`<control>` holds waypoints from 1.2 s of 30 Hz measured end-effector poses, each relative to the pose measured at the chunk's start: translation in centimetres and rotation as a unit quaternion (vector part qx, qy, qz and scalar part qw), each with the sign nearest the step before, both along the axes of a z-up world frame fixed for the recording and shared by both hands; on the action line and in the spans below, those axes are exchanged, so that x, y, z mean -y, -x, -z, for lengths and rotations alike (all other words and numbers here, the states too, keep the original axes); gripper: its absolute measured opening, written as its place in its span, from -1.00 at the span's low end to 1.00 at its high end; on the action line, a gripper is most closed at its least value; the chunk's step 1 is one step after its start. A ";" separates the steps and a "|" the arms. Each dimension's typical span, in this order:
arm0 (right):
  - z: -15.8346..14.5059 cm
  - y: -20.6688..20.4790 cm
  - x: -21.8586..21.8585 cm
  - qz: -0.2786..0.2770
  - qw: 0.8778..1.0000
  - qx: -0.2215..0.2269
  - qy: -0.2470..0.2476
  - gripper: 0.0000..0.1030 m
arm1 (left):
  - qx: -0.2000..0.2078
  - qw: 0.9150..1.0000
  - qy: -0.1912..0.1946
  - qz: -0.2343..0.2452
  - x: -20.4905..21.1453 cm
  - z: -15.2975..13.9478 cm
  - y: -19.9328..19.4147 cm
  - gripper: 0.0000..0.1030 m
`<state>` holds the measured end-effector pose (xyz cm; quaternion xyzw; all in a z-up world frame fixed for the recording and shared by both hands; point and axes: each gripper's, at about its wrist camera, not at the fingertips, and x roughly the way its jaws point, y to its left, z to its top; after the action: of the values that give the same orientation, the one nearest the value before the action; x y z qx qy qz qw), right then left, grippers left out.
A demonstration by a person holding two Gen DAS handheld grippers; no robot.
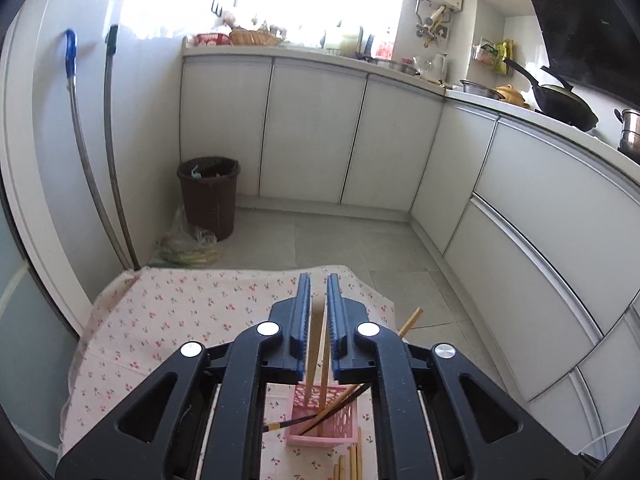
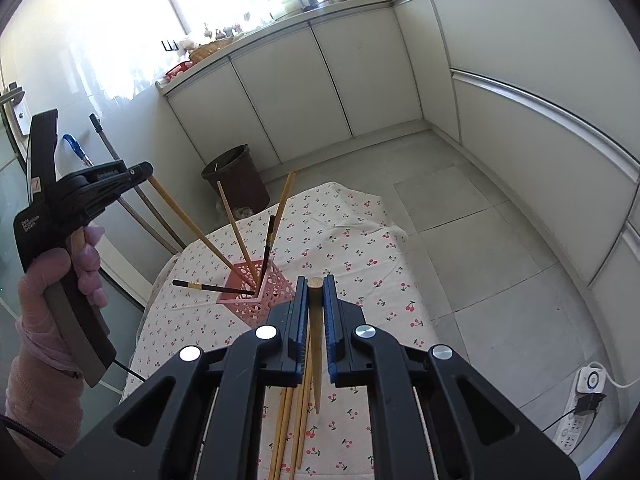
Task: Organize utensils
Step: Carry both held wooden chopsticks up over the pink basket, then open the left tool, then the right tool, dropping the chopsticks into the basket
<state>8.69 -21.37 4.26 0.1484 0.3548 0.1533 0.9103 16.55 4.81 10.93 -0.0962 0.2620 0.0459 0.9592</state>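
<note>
Chopsticks everywhere on this one. The pink holder [image 2: 280, 294] sits on the cherry-print tablecloth [image 2: 360, 248], toward its left side in the right wrist view, and it's already got a bunch of sticks in it. There are two pale wooden chopsticks [image 2: 236, 224] fanning upward. One dark chopstick [image 2: 268, 240] stands fairly upright, and another dark one with a gold band [image 2: 208, 287] is tipped way over, poking out to the left.

The left gripper [image 1: 316, 280] is up above the holder. Its jaws are a little apart, with a light wooden chopstick [image 1: 314, 344] running between them down into the holder. It looks like there's a sliver of gap next to the stick, so I'd call that loose rather than pinched. From the other camera you can see the gloved hand [image 2: 60, 276] holding that gripper out to the left.

The right gripper [image 2: 315, 280] is clamped tight on a thicker wooden chopstick [image 2: 315, 320], blunt end up and thin end pointing down at the cloth. It's just right of the holder. Below it, a few loose chopsticks [image 2: 286, 420] lie on the cloth.

A brown bin [image 2: 236, 176] stands on the floor behind the table.
</note>
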 end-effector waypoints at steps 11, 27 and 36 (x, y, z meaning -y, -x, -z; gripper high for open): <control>-2.6 0.3 -0.5 0.013 0.998 0.057 -0.024 -0.85 | 0.053 0.995 0.071 -0.051 -4.8 -0.9 7.3 -0.35; -5.7 -3.1 -5.3 0.048 0.987 0.142 -0.066 -0.85 | -0.045 0.985 0.139 -0.091 -11.4 7.7 9.9 -0.33; -5.6 -4.1 -6.1 0.071 0.983 0.153 -0.068 -0.85 | -0.058 0.987 0.131 -0.078 -11.1 8.1 9.8 -0.33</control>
<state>12.77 -15.30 9.89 0.2101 0.1888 0.1326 0.9501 6.77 15.96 2.81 -0.2382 0.3127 0.0914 0.9149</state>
